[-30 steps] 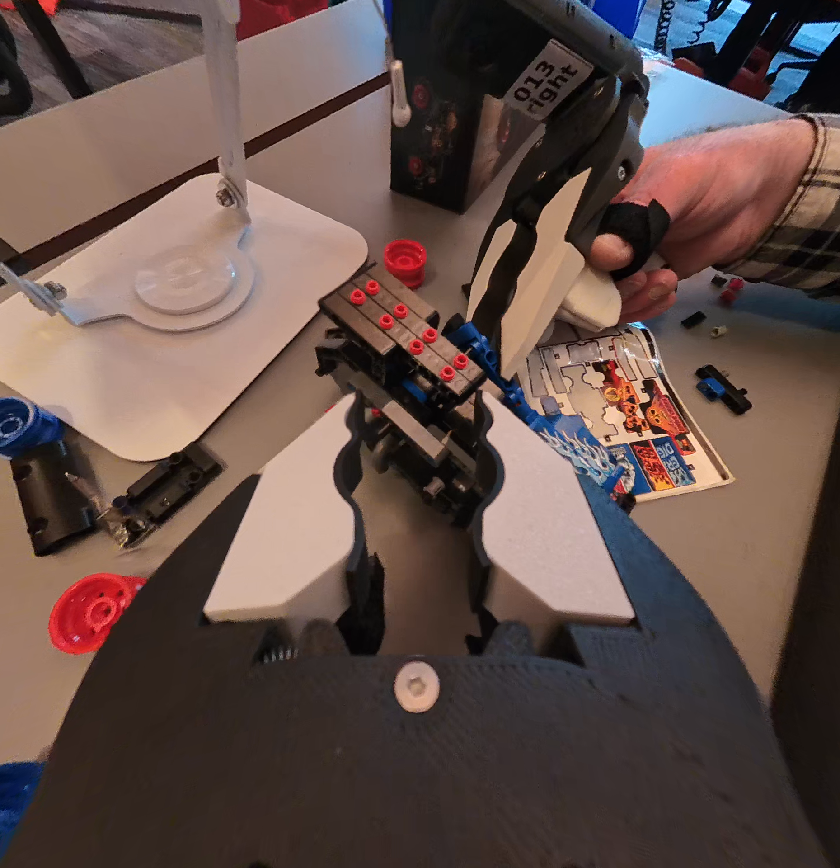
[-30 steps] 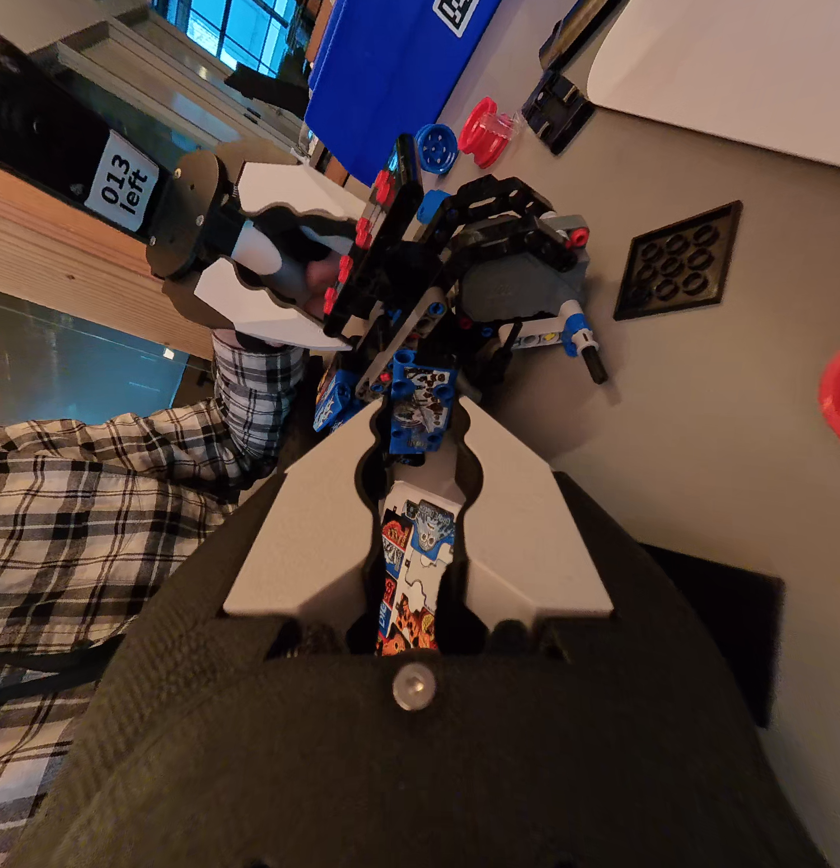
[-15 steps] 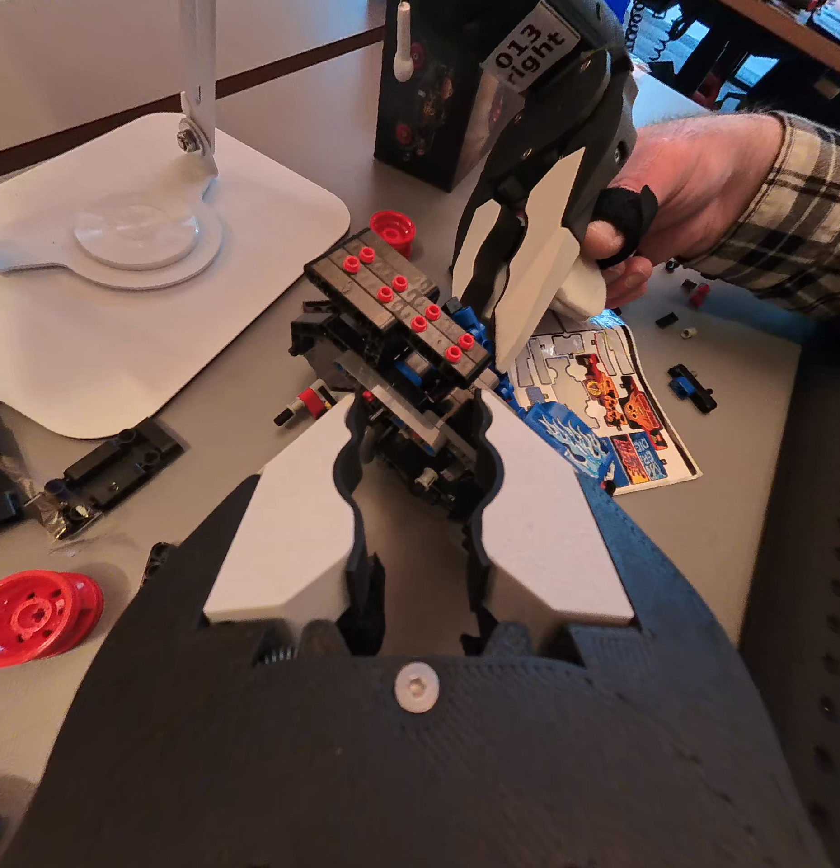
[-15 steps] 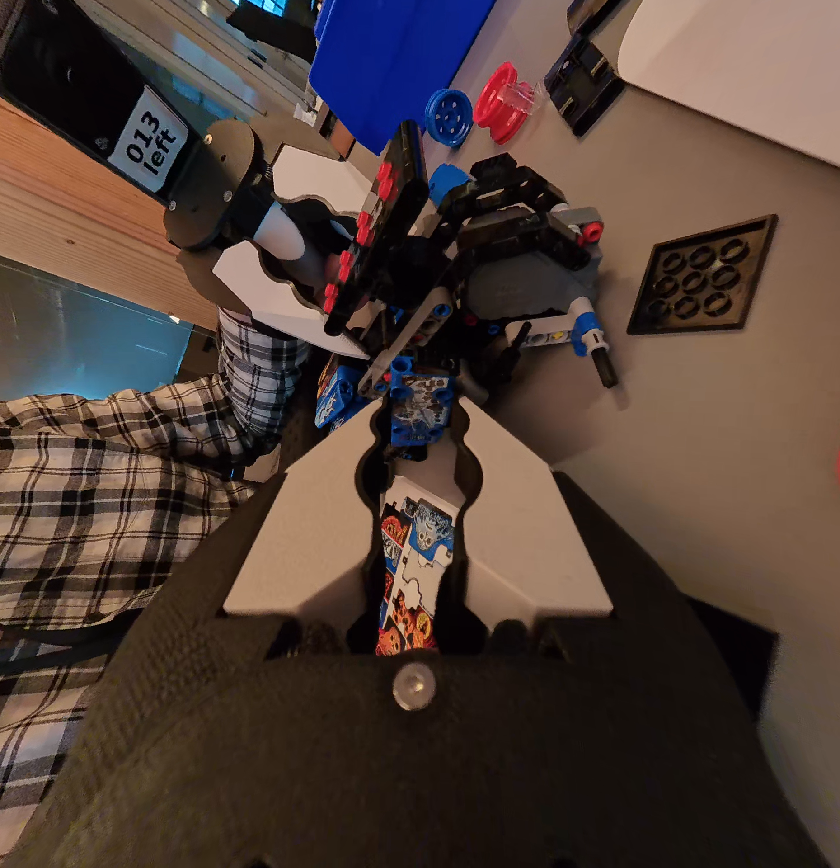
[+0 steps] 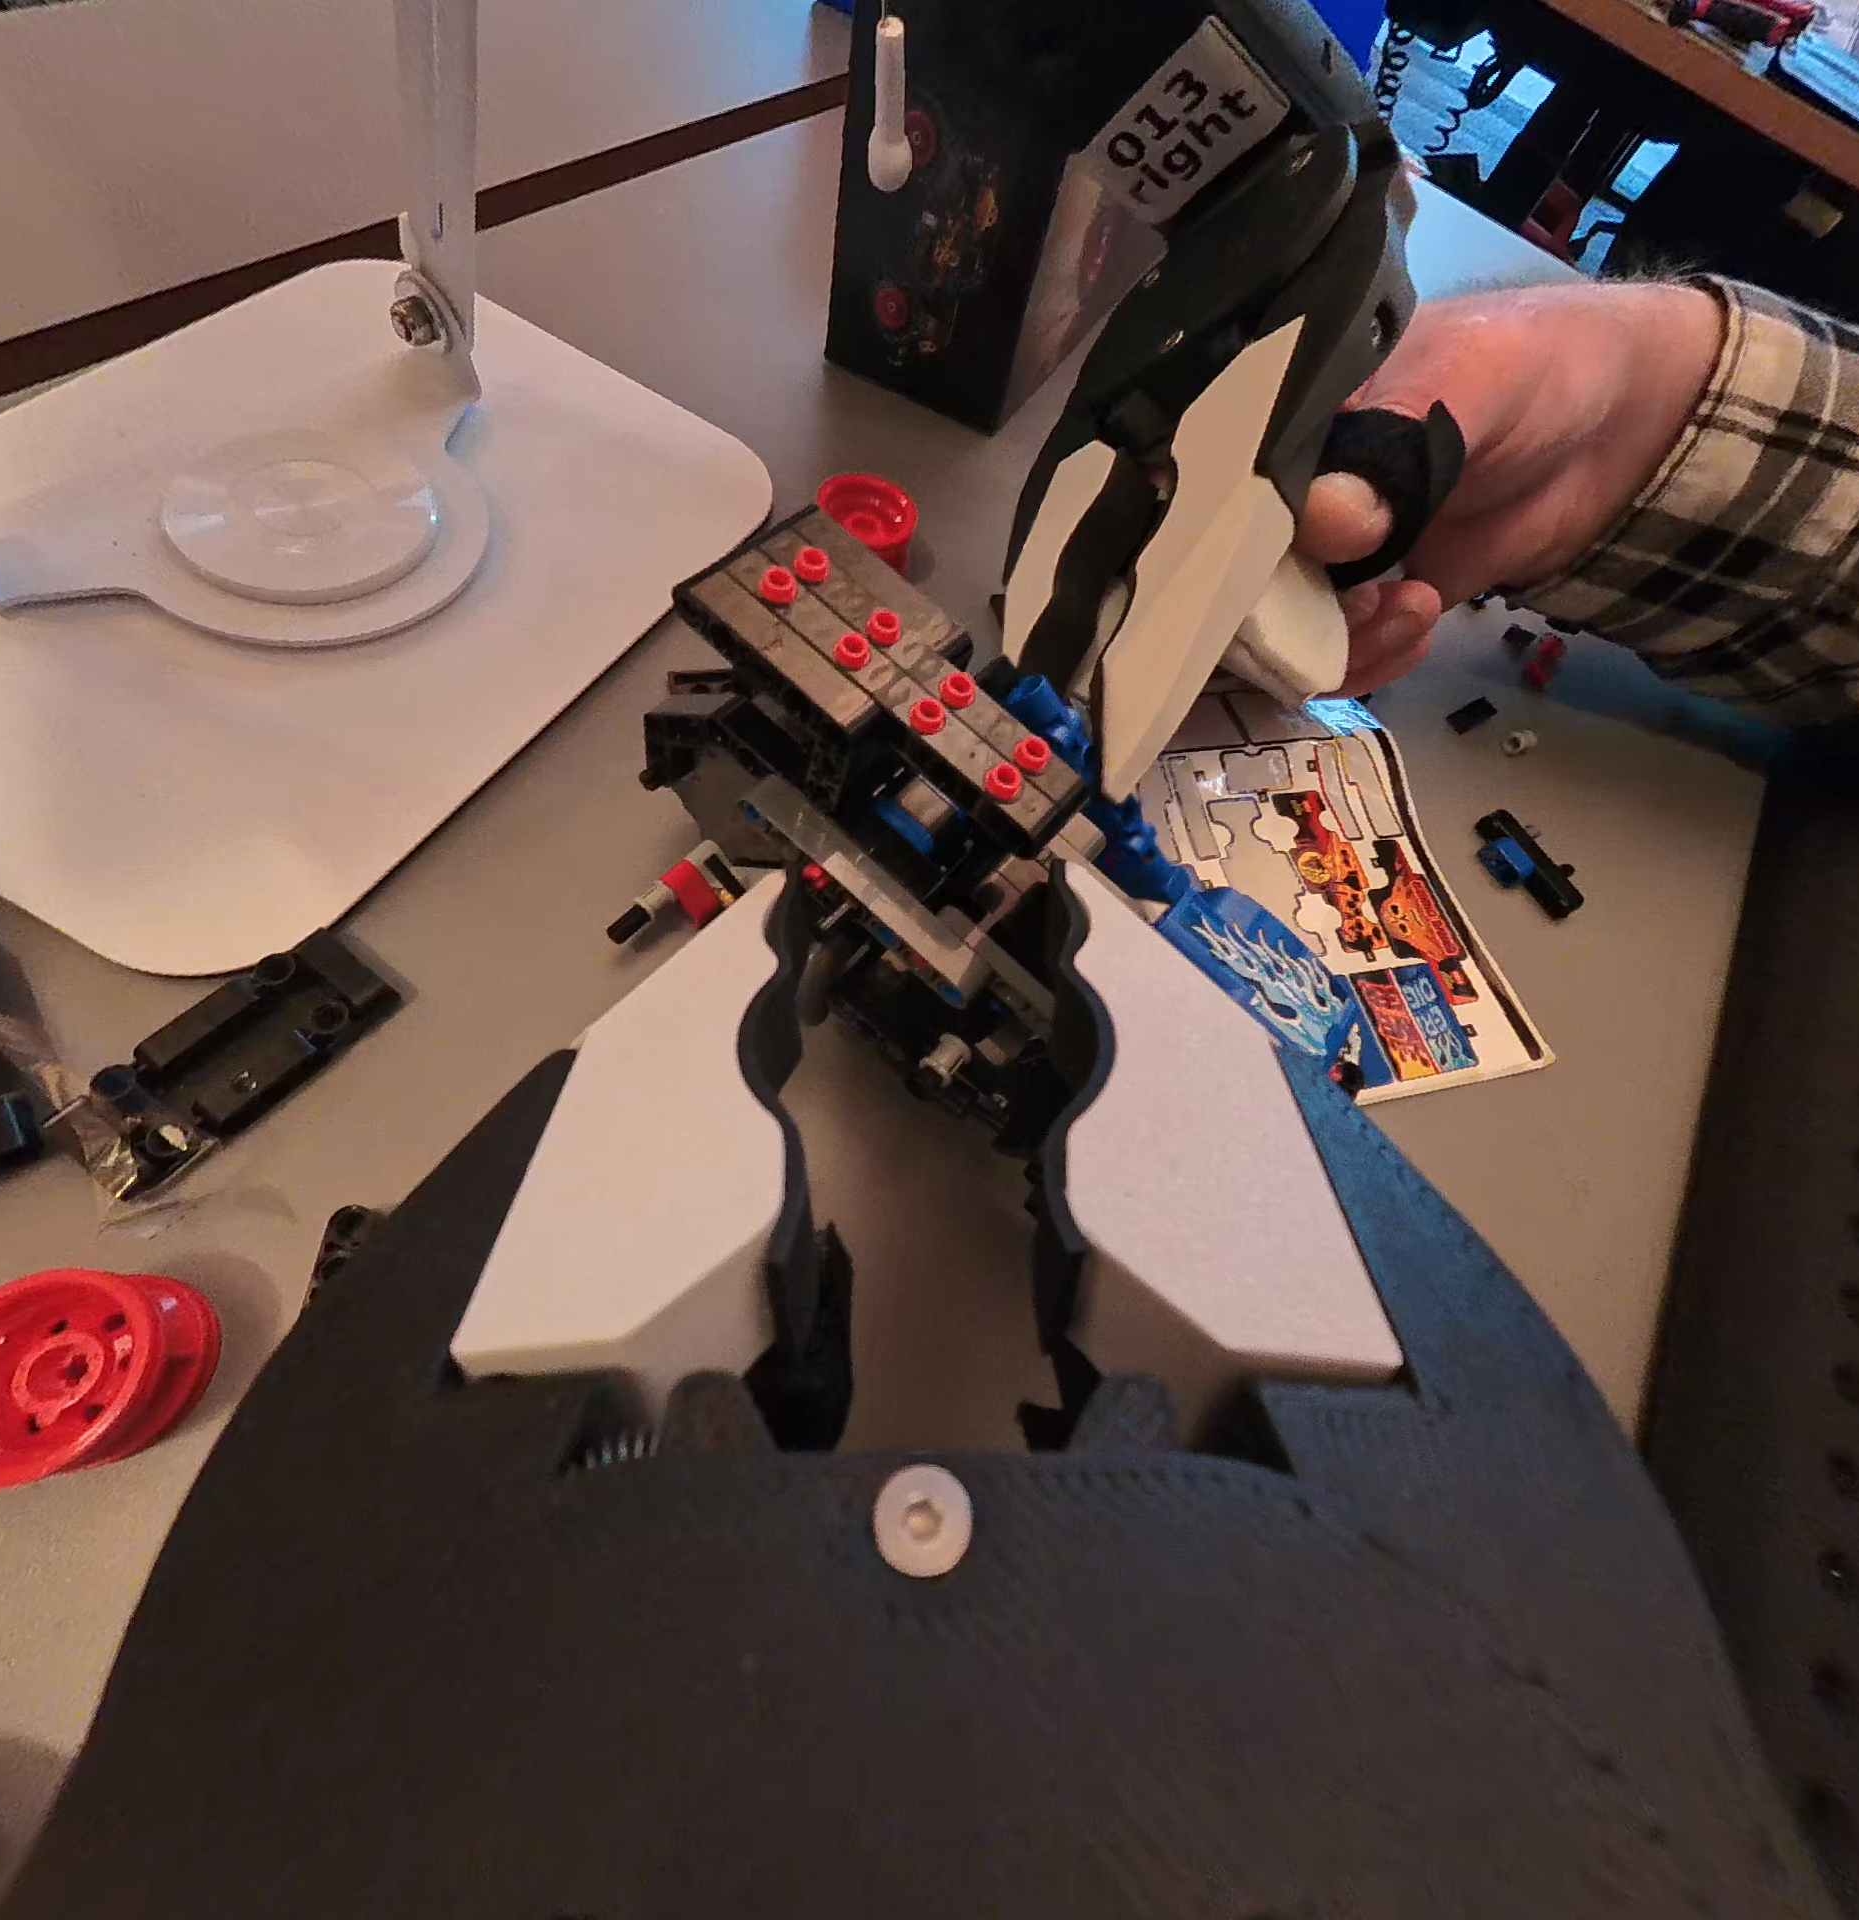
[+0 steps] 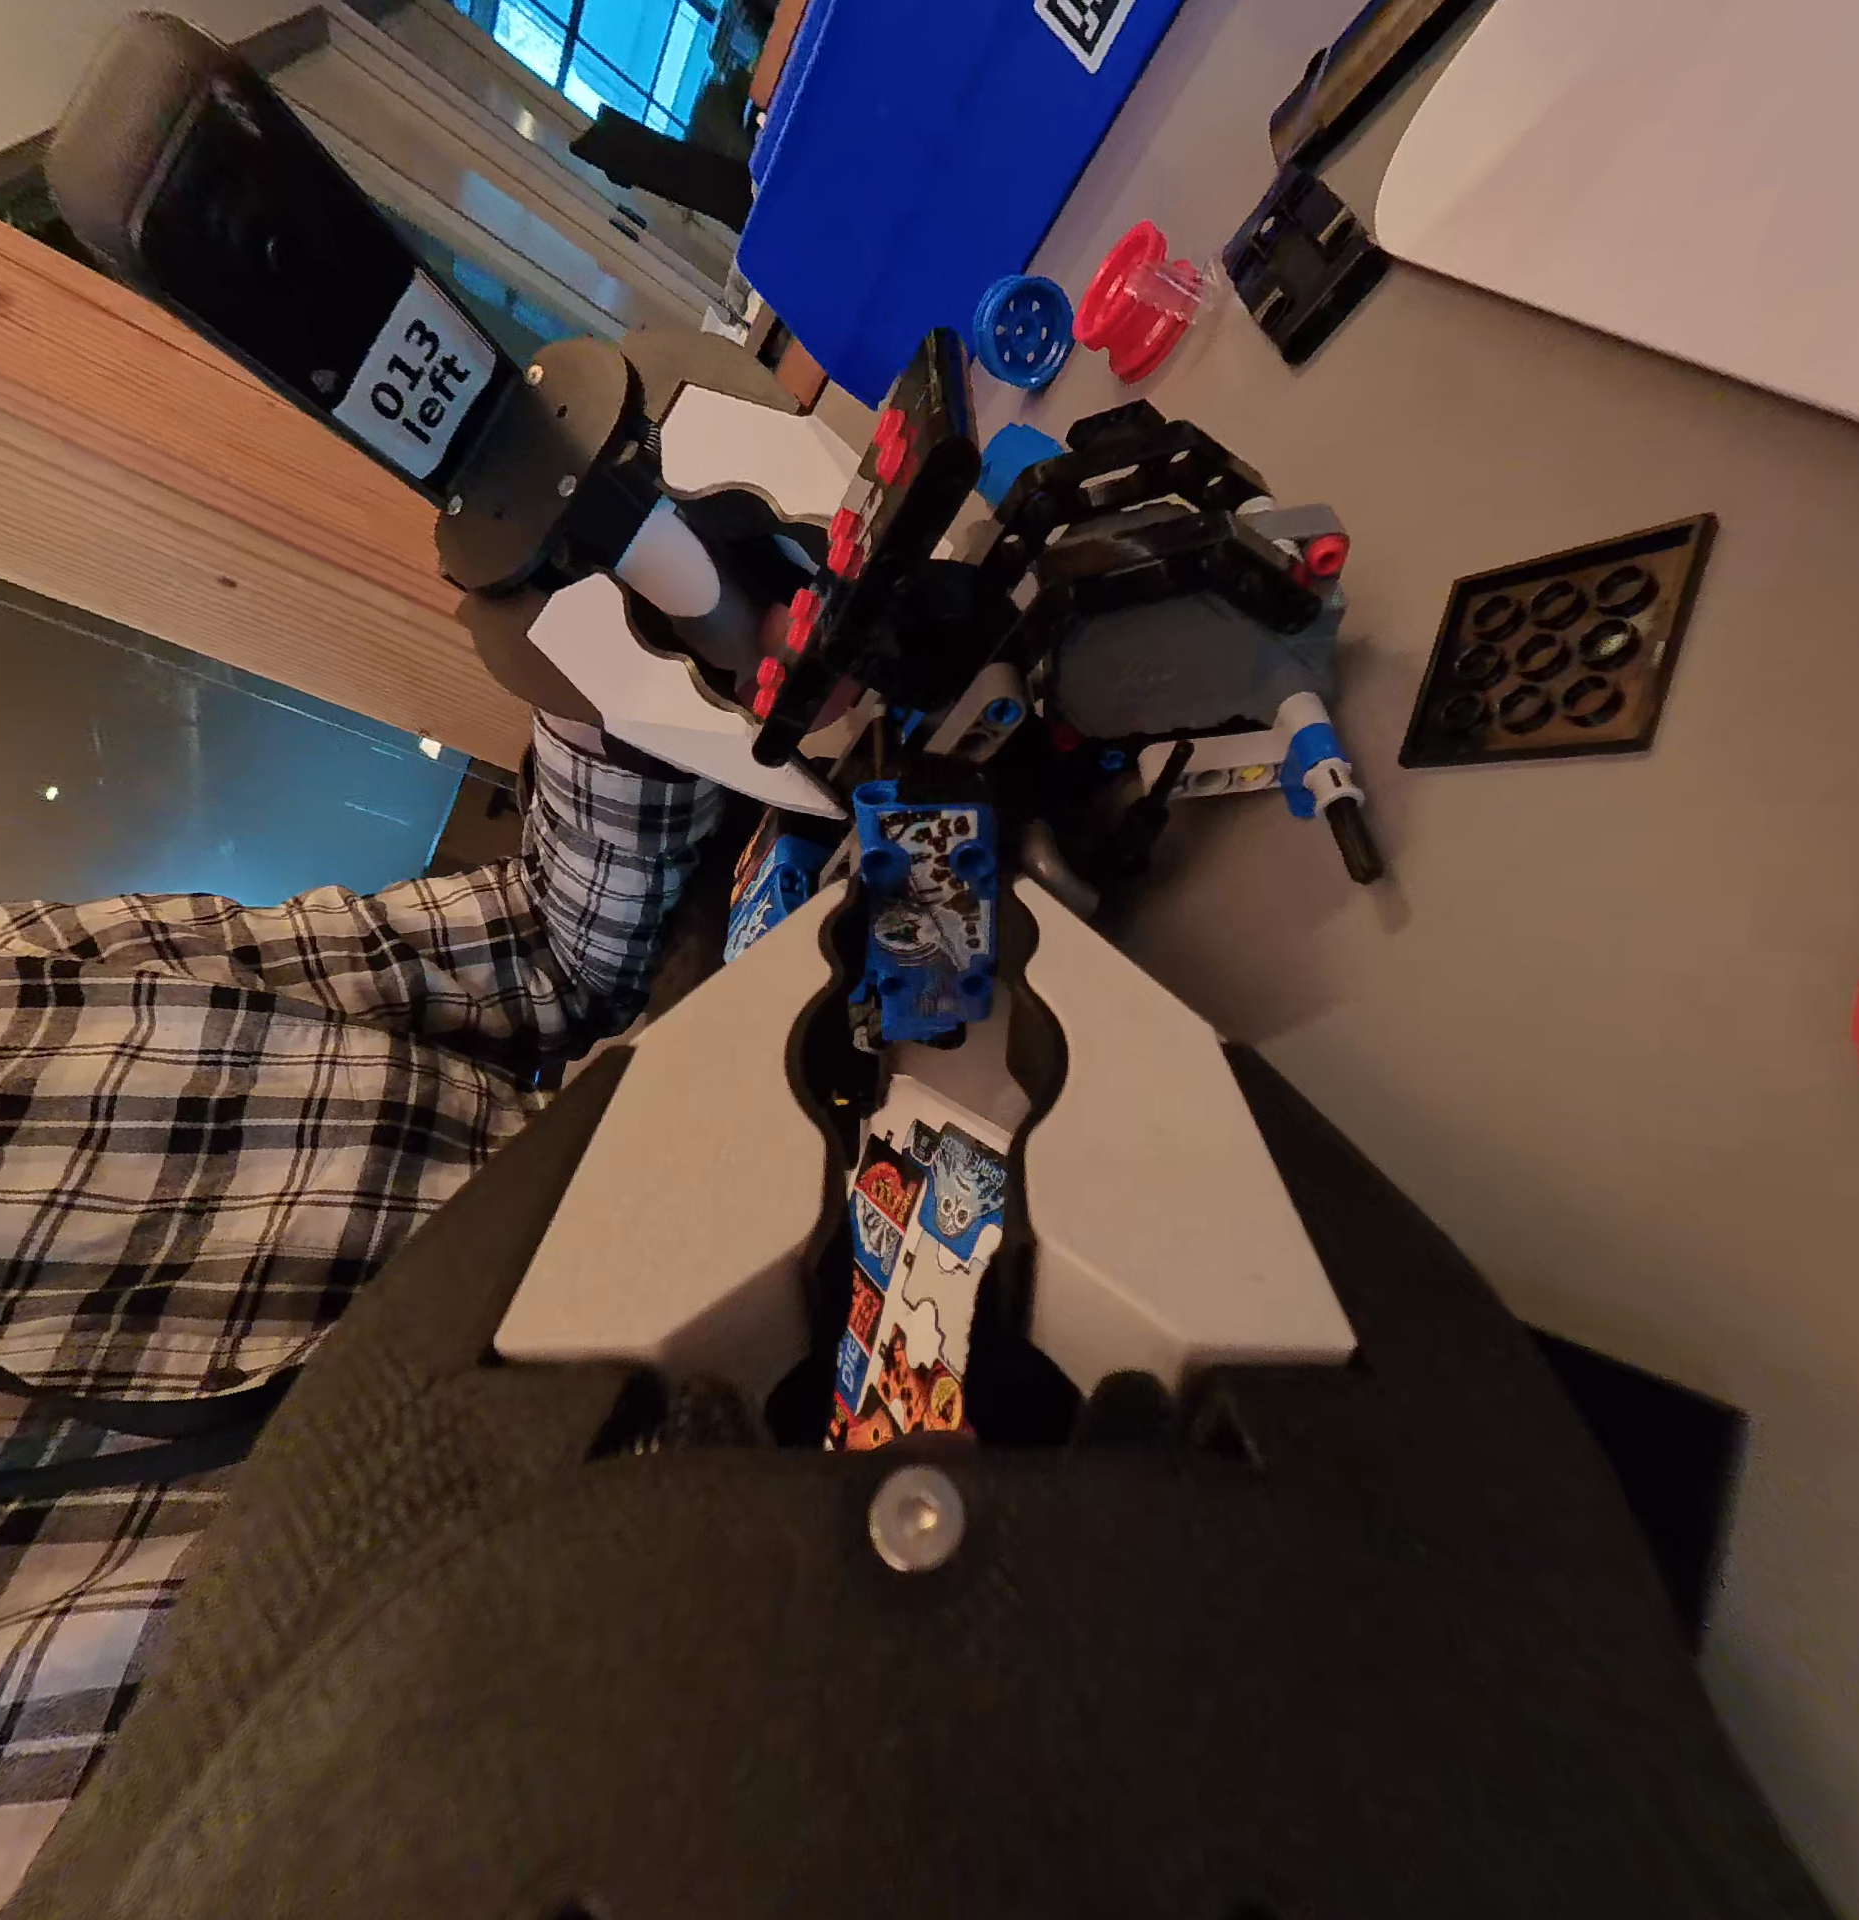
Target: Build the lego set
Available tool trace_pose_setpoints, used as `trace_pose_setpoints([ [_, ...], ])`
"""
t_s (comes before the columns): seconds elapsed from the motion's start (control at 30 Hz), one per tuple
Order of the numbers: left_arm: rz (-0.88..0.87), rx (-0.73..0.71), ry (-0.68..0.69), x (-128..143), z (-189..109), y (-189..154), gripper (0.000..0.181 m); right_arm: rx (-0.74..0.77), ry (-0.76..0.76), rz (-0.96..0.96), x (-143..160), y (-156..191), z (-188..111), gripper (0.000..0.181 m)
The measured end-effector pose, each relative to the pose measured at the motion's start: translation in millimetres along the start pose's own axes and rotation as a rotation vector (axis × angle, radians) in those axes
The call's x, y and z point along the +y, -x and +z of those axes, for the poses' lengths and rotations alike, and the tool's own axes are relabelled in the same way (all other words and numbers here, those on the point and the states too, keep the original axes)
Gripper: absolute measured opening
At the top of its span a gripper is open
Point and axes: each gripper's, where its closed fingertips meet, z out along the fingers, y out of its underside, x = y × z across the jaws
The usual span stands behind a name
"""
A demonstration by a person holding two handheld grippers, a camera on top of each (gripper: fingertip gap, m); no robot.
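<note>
- Now the left tool point(image 5: 920, 935) clamps the black model point(image 5: 863, 748).
- Right tool point(image 6: 925, 925) grips the model's blue panel point(image 6: 925, 914).
- Two red wheels point(image 5: 73, 1371) and a sticker sheet point(image 5: 1361, 894) lie on the tabletop point(image 5: 613, 312).

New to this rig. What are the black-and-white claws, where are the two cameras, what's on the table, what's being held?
No robot arm here: a person holds a hand-operated two-finger gripper in each hand, and each carries a wide-angle camera looking out along its own fingers.

The left wrist view looks past the left gripper, closed on the half-built lego model. Farther off is the right gripper in the person's hand.

The right wrist view looks past the right gripper, closed on the model's blue printed panel; the picture is rolled sideways.

Loose on the grey table: a sticker sheet, a red wheel hub, a black plate, a white stand base and the set's box.
</note>
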Motion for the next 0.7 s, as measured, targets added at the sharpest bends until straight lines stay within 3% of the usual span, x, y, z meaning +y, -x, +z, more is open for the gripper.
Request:
trace_pose_setpoints([
  [0.2, -0.004, 0.003, -0.003, 0, 0, 0, 0.044, 0.018, -0.052, -0.003, -5, -2, -7, 0.023],
  [0.7, -0.012, 0.002, -0.009, 0, 0, 0, 0.043, 0.041, -0.021, 0.008, -1, -9, -4, 0.022],
])
